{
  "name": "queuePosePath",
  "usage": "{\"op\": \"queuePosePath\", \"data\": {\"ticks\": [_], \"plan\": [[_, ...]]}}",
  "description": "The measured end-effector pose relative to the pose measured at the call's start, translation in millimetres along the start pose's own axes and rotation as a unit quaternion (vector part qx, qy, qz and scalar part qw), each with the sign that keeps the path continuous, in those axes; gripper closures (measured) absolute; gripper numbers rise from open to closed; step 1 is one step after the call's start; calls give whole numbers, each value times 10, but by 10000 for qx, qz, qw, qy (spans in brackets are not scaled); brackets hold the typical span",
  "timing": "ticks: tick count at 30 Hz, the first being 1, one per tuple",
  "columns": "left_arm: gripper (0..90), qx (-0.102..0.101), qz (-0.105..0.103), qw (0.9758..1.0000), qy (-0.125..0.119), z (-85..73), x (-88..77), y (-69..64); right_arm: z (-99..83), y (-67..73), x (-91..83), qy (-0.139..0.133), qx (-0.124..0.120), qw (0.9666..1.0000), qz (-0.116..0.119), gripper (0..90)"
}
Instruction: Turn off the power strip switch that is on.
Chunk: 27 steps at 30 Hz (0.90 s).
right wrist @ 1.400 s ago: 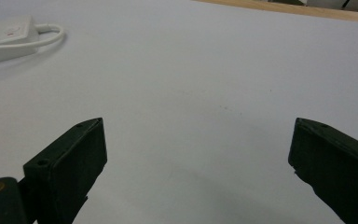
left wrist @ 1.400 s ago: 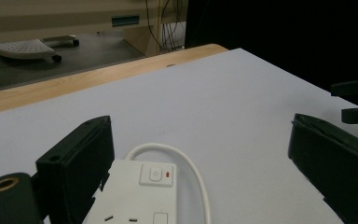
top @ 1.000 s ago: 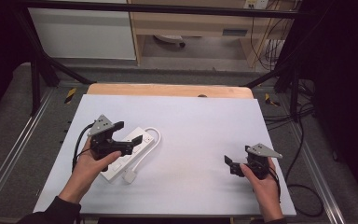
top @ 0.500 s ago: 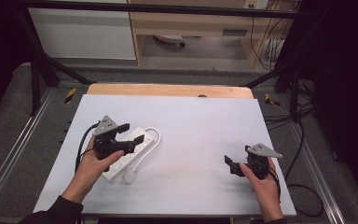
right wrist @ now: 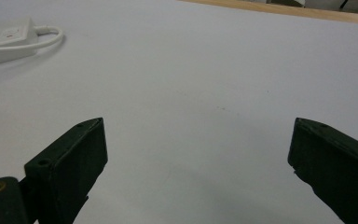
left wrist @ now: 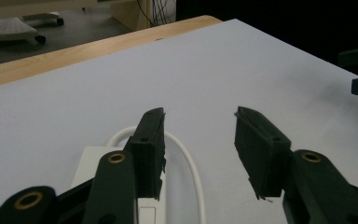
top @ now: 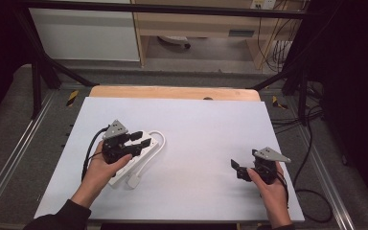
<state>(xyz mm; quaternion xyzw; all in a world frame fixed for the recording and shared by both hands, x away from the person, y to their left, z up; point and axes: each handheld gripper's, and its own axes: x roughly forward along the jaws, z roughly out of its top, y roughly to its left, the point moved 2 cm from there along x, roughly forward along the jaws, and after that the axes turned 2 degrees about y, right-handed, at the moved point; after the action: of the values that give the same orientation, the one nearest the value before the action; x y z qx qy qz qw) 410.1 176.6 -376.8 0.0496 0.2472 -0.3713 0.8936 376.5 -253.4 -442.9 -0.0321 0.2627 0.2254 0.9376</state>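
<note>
A white power strip (top: 130,165) lies on the left of the white table, with its cable (top: 159,140) looped at the far end and its plug (top: 134,181) at the near side. My left gripper (top: 143,140) hovers over the strip's far end, open, nothing between its jaws. In the left gripper view the strip (left wrist: 89,164) and cable (left wrist: 189,161) lie under the open gripper (left wrist: 198,116). My right gripper (top: 236,169) rests near the front right, open and empty. The right gripper view shows its gripper (right wrist: 196,126) spread wide, with the strip (right wrist: 7,42) far off.
The white table sheet (top: 201,129) has a wooden strip (top: 172,92) along its far edge. Metal frame rails (top: 19,143) run along both sides, and cables (top: 311,143) trail on the floor at the right. A cabinet and shelf stand behind the table.
My left gripper has shifted a little to the right over the power strip. The right gripper has stayed still.
</note>
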Motion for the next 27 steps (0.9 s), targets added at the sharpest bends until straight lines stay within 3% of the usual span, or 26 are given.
{"op": "queuePosePath", "data": {"ticks": [6,14,27], "plan": [[663,-14,54,9999,127,-44,70,11,0,-2,-3,-10,2,10000,-3,48],[815,-44,-38,9998,176,-104,108,56,1,-2,-3,-15,8,10000,2,45],[899,-84,16,9995,297,-179,125,137,2,1,0,-14,6,10000,5,44]]}}
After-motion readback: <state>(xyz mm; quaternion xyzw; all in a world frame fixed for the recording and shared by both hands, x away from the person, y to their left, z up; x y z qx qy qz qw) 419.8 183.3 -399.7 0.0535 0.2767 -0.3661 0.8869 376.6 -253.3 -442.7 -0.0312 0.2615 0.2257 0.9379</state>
